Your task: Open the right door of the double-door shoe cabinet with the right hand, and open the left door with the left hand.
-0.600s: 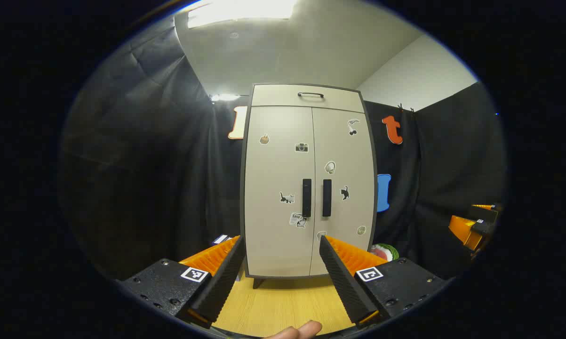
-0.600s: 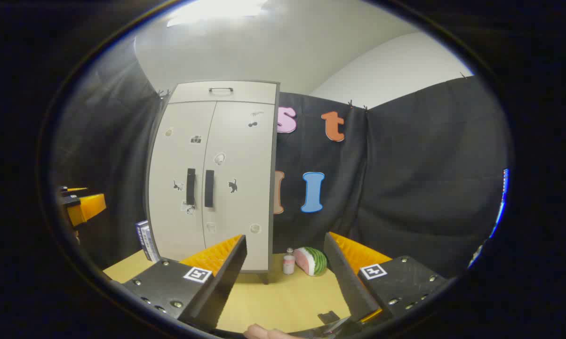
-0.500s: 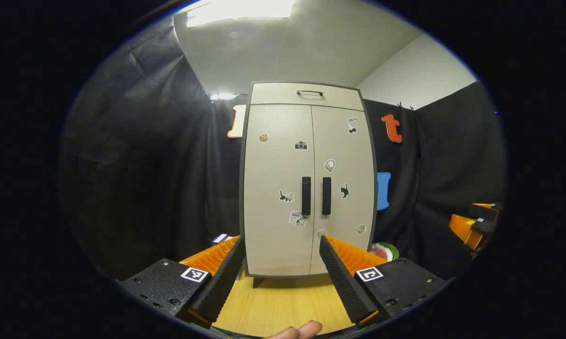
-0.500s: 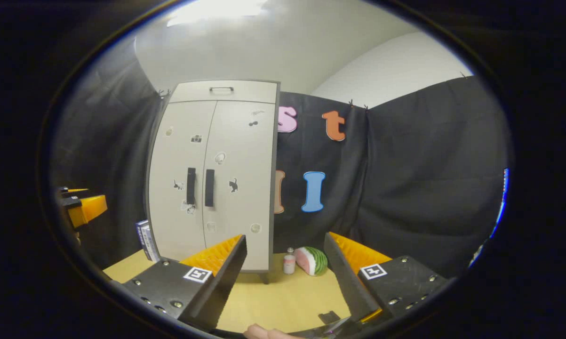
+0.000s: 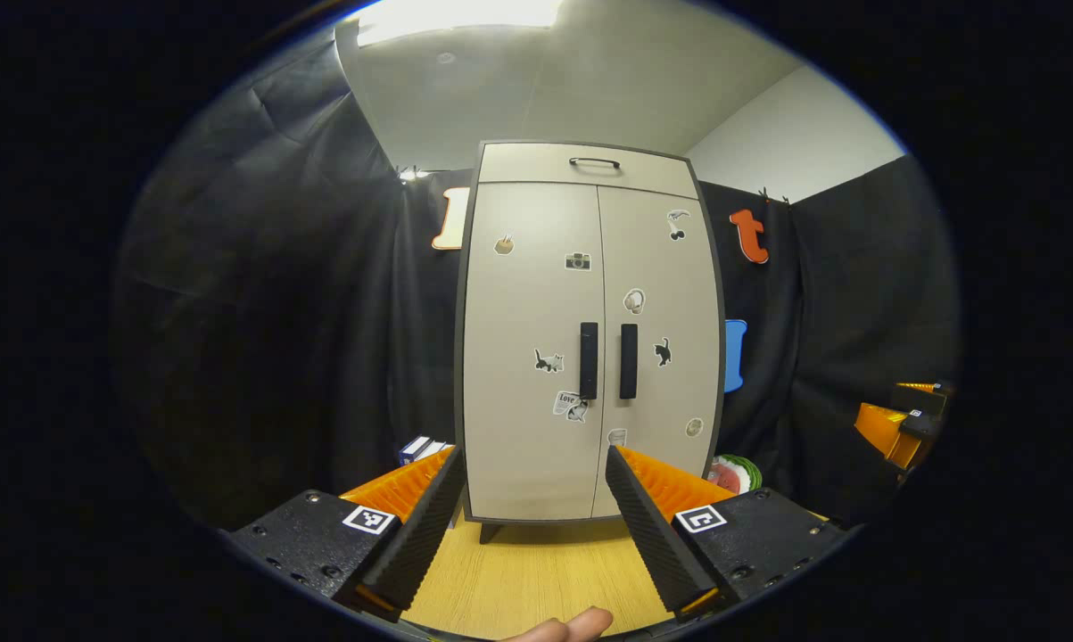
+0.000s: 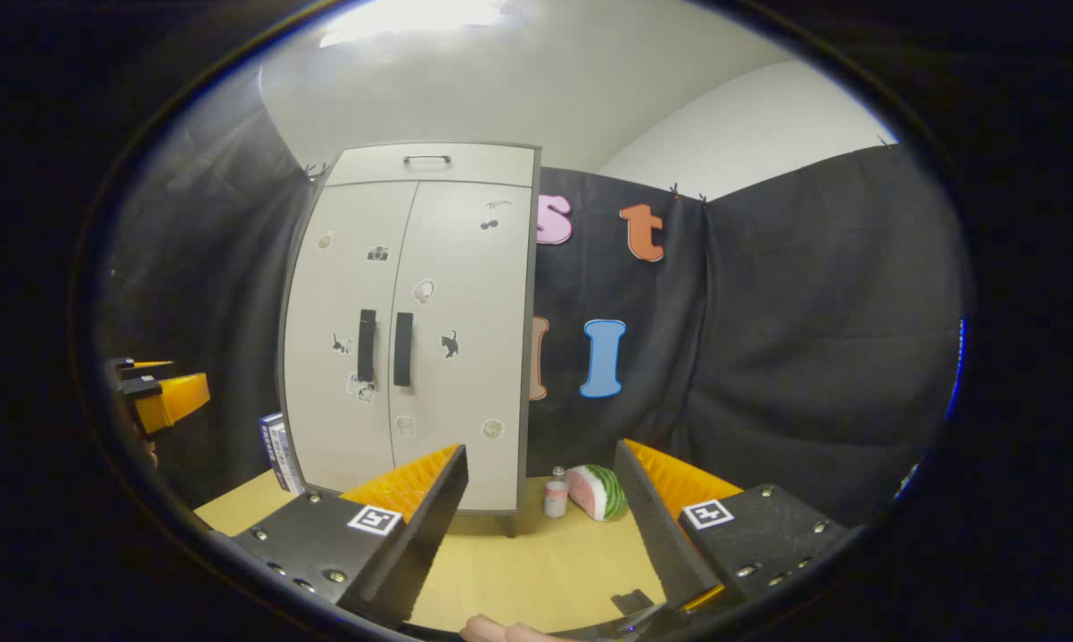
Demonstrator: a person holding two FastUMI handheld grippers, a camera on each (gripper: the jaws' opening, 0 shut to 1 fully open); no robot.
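A: Where's the shoe cabinet (image 5: 590, 339), and how will its doors handle?

B: It stands upright on the wooden table (image 5: 536, 580), both doors shut. The panels look stiff and light, so I'd expect them to swing easily on side hinges. Best hold: the two dark vertical handles flanking the centre seam, the right door handle (image 6: 402, 349) for the right hand and the left door handle (image 5: 588, 360) for the left.

A: And the grippers?

B: The left gripper (image 5: 532, 522) sits in front of the cabinet, well apart from it, fingers spread and empty. The right gripper (image 6: 543, 526) is off to the cabinet's right, fingers likewise spread. A watermelon slice (image 6: 596, 491) and small can (image 6: 556, 497) sit beside the cabinet's right foot.
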